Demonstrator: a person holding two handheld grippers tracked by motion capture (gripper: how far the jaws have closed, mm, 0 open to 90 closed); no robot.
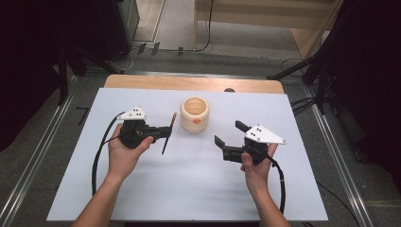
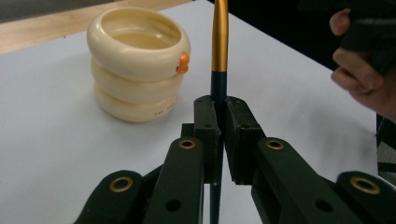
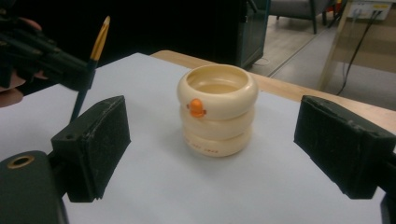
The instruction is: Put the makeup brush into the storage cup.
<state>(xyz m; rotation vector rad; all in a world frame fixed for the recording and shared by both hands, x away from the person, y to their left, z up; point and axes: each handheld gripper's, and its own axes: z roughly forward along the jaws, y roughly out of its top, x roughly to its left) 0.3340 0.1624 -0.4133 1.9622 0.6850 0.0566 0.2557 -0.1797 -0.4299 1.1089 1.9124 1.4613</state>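
Likely the pen [image 2: 219, 42], pinched low in the left gripper [image 1: 165, 131], could tip the light cream holder [image 1: 194, 113] when inserted; the right gripper [image 1: 230, 134] gapes wide, empty, steadying nothing.

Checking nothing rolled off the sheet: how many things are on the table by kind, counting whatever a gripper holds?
Cream ringed holder: 1, standing on the white sheet
Pen with gold upper part: 1, clamped in the left gripper
Total: 2
The right gripper holds nothing.
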